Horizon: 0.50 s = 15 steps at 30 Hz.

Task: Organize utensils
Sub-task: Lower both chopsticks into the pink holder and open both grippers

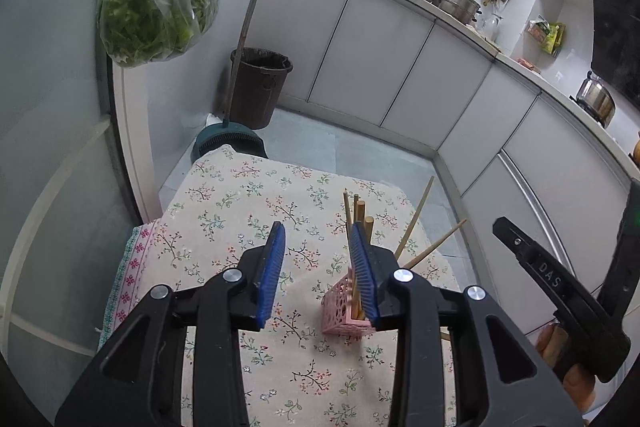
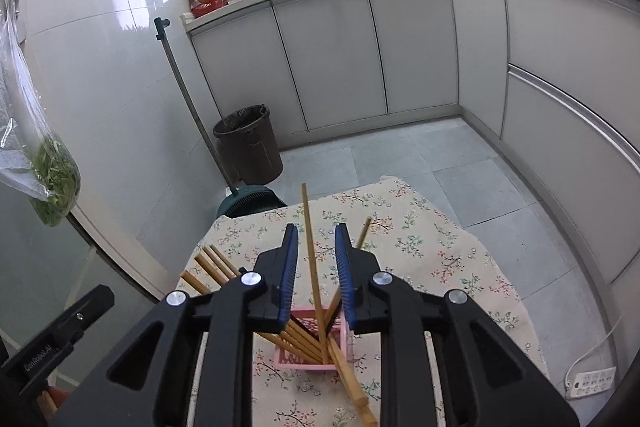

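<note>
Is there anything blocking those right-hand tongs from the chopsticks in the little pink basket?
Nothing visible does. The right tongs hang open directly above the pink basket, and one upright chopstick already rises through the gap between the two blue pads, though they do not seem to touch it. The other chopsticks lean left, out of the way.

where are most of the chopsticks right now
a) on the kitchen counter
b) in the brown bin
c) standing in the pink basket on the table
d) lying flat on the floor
c: the chopsticks stand leaning in the pink basket on the floral tablecloth, below the open right gripper.
</note>
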### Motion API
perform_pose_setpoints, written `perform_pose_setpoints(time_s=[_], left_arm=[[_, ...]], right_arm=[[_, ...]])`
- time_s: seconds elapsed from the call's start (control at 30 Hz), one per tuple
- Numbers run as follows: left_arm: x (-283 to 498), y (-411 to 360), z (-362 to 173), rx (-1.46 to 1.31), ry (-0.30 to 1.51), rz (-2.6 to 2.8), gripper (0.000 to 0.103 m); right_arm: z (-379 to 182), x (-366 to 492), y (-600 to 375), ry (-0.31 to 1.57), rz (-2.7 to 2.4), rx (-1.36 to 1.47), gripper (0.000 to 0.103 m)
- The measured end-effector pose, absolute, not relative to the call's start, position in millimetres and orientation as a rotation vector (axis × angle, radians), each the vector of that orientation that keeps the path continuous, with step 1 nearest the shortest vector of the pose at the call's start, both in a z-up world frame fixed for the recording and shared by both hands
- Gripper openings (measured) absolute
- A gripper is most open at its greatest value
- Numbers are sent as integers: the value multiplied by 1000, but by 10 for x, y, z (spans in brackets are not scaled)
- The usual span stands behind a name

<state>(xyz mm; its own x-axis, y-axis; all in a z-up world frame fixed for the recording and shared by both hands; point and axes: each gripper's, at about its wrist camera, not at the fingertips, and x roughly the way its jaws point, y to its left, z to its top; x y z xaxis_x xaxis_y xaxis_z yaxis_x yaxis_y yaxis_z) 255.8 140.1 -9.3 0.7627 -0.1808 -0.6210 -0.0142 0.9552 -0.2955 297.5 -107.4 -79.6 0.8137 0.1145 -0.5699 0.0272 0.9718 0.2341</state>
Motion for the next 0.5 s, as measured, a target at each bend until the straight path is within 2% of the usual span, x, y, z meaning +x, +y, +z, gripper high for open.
perform_pose_setpoints(time_s=[0.07,0.13,0.2,0.37,0.4,0.5], left_arm=[[2508,1353,-78,-267,689,-79,41],[2441,1282,-64,-238,681,-69,47],[2342,1183,-58,-200,668,-57,54],[2061,923,-32,-104,623,-30,76],[2025,897,-35,-95,618,-27,79],[1845,792,-82,-59,603,-17,85]], right_arm=[[-791,2896,-1107,620,30,222,21],[-791,2755,-1153,608,3,199,28],[-805,2617,-1189,596,-22,175,39],[-876,2249,-1302,603,-59,143,51],[-882,2197,-1318,604,-66,140,58],[-945,1943,-1398,598,-91,139,69]])
